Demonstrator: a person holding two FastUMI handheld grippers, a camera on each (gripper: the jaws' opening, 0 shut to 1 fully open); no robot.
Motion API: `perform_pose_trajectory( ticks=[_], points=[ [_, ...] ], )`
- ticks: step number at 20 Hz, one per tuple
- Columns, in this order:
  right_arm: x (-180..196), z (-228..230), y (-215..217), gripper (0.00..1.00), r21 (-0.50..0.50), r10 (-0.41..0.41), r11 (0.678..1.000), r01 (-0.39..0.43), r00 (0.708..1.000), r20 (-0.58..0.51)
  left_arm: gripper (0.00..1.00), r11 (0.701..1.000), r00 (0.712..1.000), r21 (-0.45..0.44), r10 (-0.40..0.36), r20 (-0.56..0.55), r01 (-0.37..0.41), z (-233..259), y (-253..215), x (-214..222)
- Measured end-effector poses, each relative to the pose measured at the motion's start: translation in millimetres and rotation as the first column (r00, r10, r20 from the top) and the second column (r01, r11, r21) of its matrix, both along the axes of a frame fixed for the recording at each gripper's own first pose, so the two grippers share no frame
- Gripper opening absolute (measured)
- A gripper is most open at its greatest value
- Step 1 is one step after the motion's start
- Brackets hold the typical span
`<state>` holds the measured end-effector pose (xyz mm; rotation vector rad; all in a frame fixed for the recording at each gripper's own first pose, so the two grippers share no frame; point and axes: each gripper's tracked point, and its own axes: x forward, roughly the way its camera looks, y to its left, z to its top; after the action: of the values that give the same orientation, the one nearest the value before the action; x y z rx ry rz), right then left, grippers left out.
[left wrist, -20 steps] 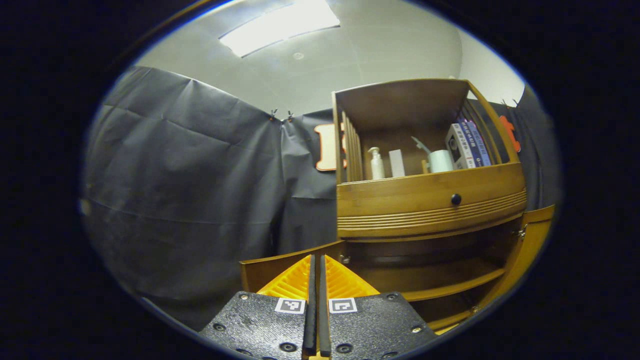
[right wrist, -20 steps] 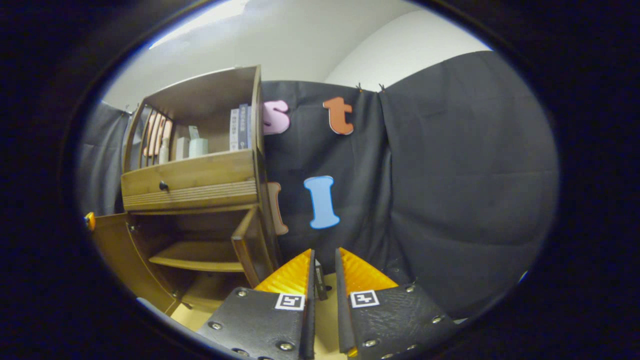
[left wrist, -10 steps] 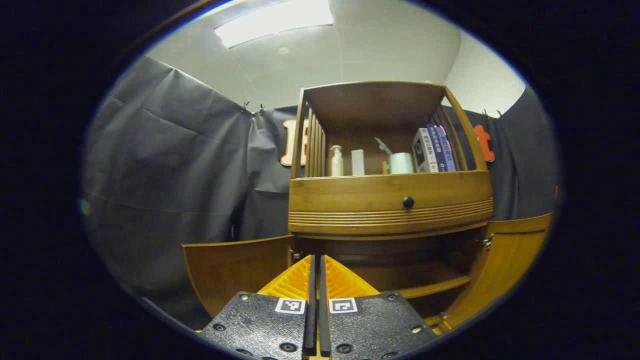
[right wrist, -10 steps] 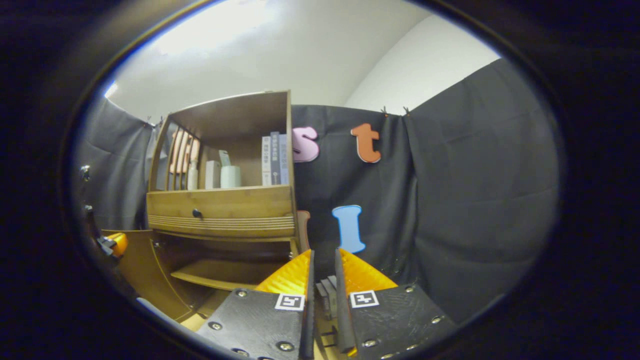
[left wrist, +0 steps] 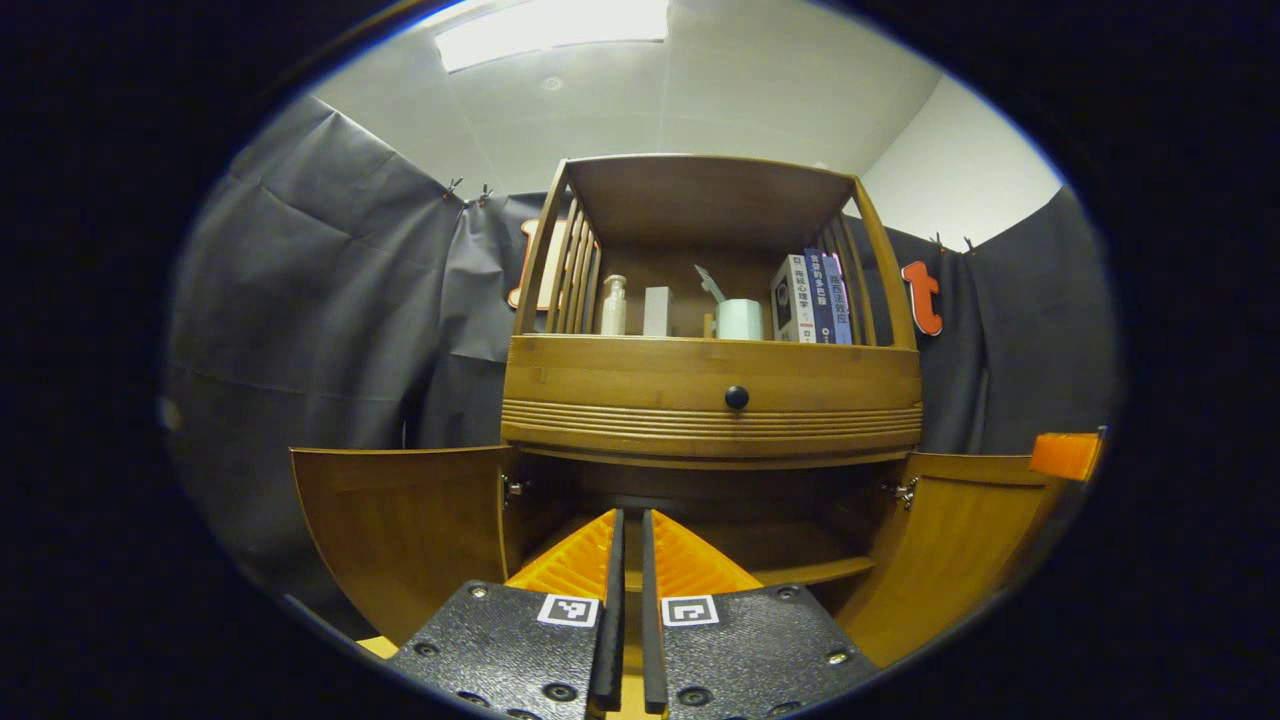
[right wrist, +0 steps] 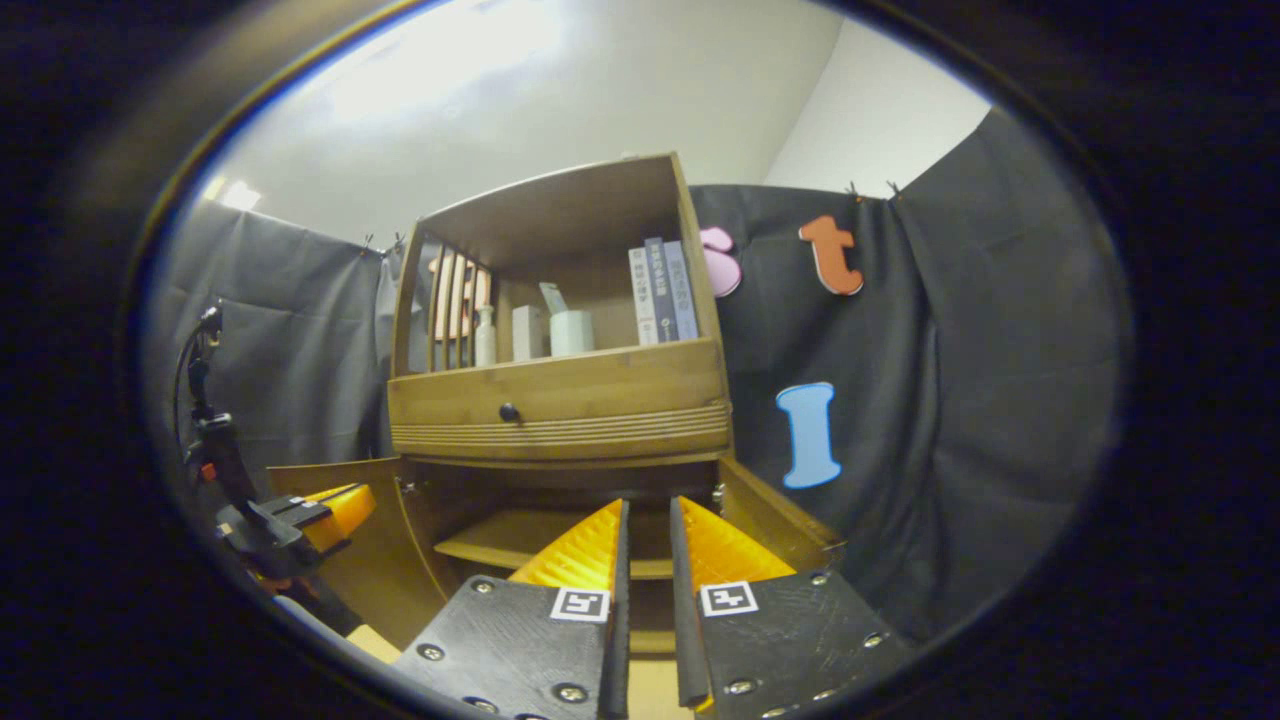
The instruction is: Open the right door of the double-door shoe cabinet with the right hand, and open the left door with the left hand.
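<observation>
The shoe cabinet is seen head-on in the left gripper view, standing against the black cloth wall, and is made of warm brown wood. Its upper part is an open shelf with slatted sides, on which a pump bottle, a small white box, a pale cup and a few upright books are lined up, the books at the shelf's right end. Below the shelf a drawer front with grooved lines along its lower edge carries a single dark knob. Both lower doors are swung wide: the left door stands out from the cabinet's left edge and the right door from its right edge, so that the dark interior and one inner shelf are exposed.

The left gripper is held in front of the open lower compartment, its fingers nearly together with a thin gap and nothing between them. The right gripper is likewise pointed at the lower compartment, its fingers slightly apart and gripping nothing. In the right gripper view the left gripper is seen again near the left door's outer edge.
</observation>
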<state>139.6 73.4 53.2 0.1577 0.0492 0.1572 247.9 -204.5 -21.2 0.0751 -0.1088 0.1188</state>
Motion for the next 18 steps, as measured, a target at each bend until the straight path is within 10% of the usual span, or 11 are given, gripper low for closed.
perform_pose_trajectory(
  ticks=[3, 7, 9, 11, 12, 14, 18],
  points=[
    [4, -20, 9, 0.19, -0.023, 0.002, 1.0, -0.003, 0.999, -0.043, 0.17, 1.0, 1.0, -0.005, -0.023, -0.016, 0.023, -6, -8, 0],
    [5, -34, 13, 0.19, 0.008, -0.004, 1.0, 0.005, 0.997, -0.077, 0.62, 1.0, 0.999, 0.002, -0.03, -0.025, 0.03, -8, -12, 1],
    [1, -35, 14, 0.37, 0.015, -0.001, 1.0, 0.002, 0.997, -0.081, 0.57, 1.0, 0.999, 0.004, -0.027, -0.027, 0.027, -7, -11, 2],
    [2, -35, 15, 0.25, 0.012, -0.005, 1.0, 0.006, 0.997, -0.078, 0.69, 1.0, 0.999, -0.001, -0.031, -0.024, 0.031, -6, -11, 1],
    [2, -36, 17, 0.45, 0.012, -0.003, 1.0, 0.003, 0.997, -0.075, 0.75, 0.999, 0.999, -0.002, -0.032, -0.023, 0.032, -6, -11, 1],
    [0, -35, 15, 0.44, 0.006, -0.012, 1.0, 0.012, 0.998, -0.067, 0.87, 1.0, 0.999, -0.001, -0.03, -0.024, 0.029, -6, -10, 0],
    [-2, -34, 22, 0.78, 0.013, 0.003, 1.0, -0.002, 0.998, -0.064, 0.89, 0.999, 0.999, -0.012, -0.035, -0.024, 0.035, -7, -8, -2]
  ],
)
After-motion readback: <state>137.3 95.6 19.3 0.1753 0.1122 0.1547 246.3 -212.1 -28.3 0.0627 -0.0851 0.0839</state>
